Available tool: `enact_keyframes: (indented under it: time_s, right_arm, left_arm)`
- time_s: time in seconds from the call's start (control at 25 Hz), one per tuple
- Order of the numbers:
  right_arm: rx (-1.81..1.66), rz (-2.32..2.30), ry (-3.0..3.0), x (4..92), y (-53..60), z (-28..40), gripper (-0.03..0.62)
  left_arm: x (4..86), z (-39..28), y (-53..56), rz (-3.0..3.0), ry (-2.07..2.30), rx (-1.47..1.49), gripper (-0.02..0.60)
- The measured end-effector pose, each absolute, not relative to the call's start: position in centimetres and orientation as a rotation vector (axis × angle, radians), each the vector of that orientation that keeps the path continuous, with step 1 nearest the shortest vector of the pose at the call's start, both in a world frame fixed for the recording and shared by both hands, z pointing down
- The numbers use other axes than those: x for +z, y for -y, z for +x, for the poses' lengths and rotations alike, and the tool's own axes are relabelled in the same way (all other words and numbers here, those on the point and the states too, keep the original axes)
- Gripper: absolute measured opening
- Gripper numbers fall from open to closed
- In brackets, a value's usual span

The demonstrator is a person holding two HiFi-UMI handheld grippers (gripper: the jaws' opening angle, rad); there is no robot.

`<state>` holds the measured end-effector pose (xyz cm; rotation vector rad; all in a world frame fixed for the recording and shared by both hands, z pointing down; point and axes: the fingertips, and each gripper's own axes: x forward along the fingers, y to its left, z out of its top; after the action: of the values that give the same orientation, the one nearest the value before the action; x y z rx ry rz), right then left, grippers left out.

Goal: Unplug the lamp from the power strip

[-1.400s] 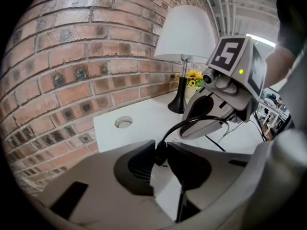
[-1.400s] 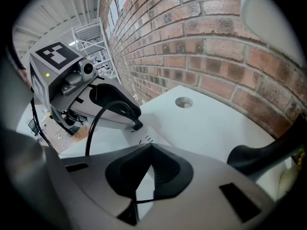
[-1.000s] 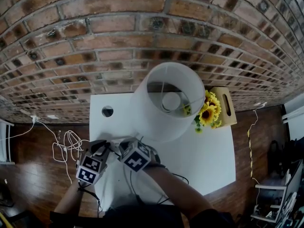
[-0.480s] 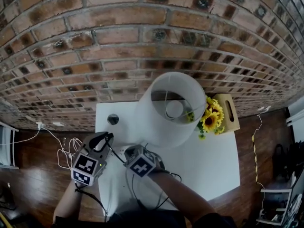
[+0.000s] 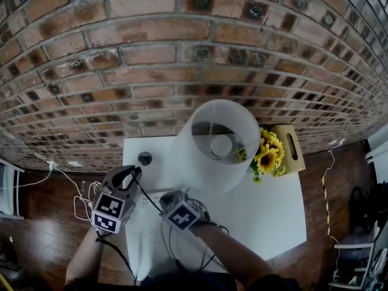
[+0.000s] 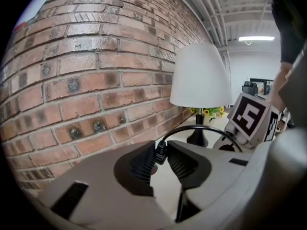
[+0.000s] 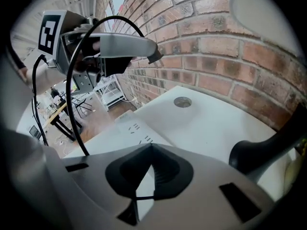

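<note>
Brick wall (image 5: 182,71) rises behind the lamp (image 5: 218,144), sunflowers (image 5: 267,153) just beside it.

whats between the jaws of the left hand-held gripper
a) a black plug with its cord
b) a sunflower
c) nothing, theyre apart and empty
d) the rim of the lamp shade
a: in the left gripper view the left hand-held gripper has its ribbed pads pressed on either side of the black plug, and the cord arcs away from it to the right.
</note>
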<state>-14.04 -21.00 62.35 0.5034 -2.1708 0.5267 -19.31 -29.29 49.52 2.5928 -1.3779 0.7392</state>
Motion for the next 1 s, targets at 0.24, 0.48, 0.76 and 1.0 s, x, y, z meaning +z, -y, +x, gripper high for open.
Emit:
enact_keyframes:
  time_s: [0.24, 0.48, 0.76, 1.0]
  right_arm:
    - [0.529, 0.503, 2.170, 62.3, 21.0, -13.9, 0.005]
    - [0.562, 0.503, 2.162, 62.4, 20.9, -13.6, 0.005]
    - [0.554, 0.501, 2.180, 62.2, 20.9, -13.8, 0.005]
    - [0.573, 0.494, 2.189, 62.2, 21.1, -13.8, 0.003]
  left_arm:
    - [50.5, -19.7, 32.2, 2.569, 1.389, 0.768, 0.097]
    - [53.0, -19.6, 34.6, 2.514, 1.356, 0.759, 0.097]
    - [56.9, -19.9, 36.1, 2.458, 1.313, 0.784, 0.098]
    - [60.1, -19.7, 36.6, 2.435, 1.257, 0.859, 0.098]
